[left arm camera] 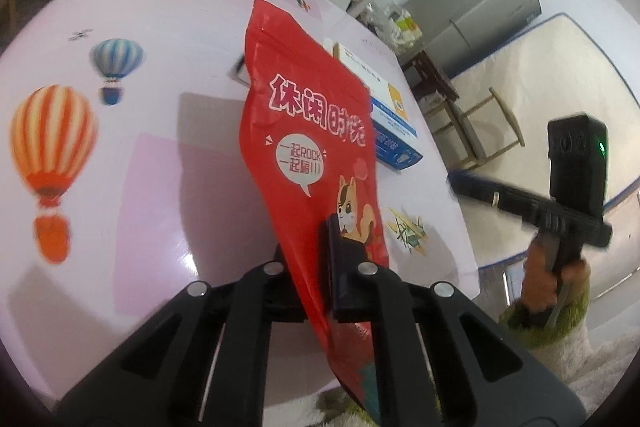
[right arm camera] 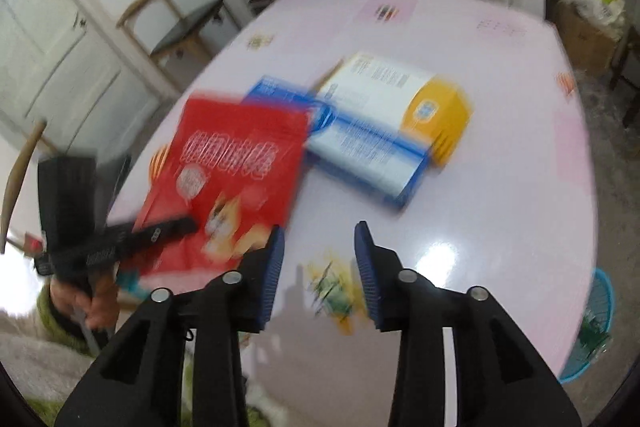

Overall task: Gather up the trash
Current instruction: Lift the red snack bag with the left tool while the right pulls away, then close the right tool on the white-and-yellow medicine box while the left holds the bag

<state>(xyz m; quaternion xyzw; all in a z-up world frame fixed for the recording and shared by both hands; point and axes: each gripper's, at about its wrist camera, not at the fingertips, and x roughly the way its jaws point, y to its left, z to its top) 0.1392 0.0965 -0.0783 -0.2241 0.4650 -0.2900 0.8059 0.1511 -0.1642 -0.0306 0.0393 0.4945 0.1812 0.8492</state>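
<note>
My left gripper [left arm camera: 310, 247] is shut on a red snack bag [left arm camera: 316, 131] with white Chinese lettering and a cartoon cat, and holds it upright above the pink table [left arm camera: 160, 131]. The same bag [right arm camera: 236, 167] shows in the right wrist view, held by the left gripper [right arm camera: 176, 225] at the table's left edge. My right gripper [right arm camera: 320, 239] is open and empty above the table's near part. A blue and white box [right arm camera: 372, 151] and a white and yellow box [right arm camera: 404, 95] lie on the table; they also show behind the bag in the left wrist view [left arm camera: 394, 123].
A blue mesh basket [right arm camera: 592, 327] stands off the table's right edge. Wooden chairs [right arm camera: 168, 23] and shelves with bags stand around the table. A grey fridge [left arm camera: 476, 11] and a mattress [left arm camera: 560, 99] lie beyond the table's far side.
</note>
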